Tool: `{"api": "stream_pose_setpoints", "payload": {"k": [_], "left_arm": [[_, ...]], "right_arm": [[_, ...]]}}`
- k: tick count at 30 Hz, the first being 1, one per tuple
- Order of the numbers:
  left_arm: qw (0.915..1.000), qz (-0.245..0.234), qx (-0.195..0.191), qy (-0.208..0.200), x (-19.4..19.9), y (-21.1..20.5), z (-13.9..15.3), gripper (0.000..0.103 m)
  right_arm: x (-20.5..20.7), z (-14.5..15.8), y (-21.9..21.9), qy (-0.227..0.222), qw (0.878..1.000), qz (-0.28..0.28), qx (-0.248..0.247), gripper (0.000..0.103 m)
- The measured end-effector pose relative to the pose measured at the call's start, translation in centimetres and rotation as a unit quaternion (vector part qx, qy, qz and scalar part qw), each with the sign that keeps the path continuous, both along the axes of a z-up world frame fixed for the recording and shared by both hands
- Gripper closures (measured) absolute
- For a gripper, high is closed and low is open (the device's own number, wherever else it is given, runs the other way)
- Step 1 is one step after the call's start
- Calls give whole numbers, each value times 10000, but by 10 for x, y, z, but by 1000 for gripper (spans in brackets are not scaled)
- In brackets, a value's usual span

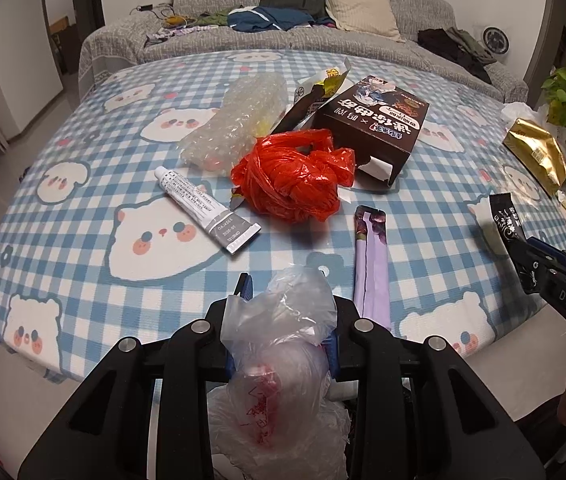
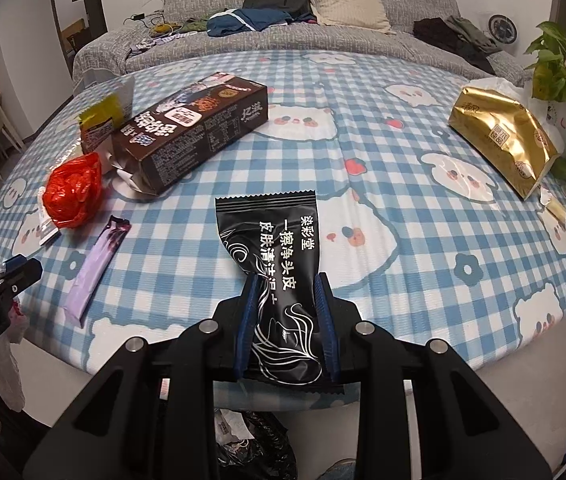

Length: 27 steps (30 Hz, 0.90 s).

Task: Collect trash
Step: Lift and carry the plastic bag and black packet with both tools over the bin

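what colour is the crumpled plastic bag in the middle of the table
Bright red-orange; the crumpled plastic bag shows best in the left wrist view.

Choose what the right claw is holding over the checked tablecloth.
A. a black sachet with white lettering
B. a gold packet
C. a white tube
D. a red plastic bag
A: the right claw pinches the black sachet between its blue pads.

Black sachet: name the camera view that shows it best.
Right wrist view: the black sachet fills the centre, clamped in the right gripper, print legible. The left wrist view catches only its top end, small at the right edge.
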<state>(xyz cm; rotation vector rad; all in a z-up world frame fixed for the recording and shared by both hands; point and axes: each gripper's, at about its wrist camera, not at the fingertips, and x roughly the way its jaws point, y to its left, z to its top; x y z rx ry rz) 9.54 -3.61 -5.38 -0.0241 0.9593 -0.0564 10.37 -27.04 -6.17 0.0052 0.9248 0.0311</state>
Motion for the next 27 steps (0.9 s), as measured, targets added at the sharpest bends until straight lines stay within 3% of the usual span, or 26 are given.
{"api": "stream_pose_setpoints", "payload": {"k": [27], "left_arm": [[9998, 61, -112, -126, -67, 7, 18, 73]], "right_arm": [[-54, 10, 23, -109, 9997, 204, 35, 75]]}}
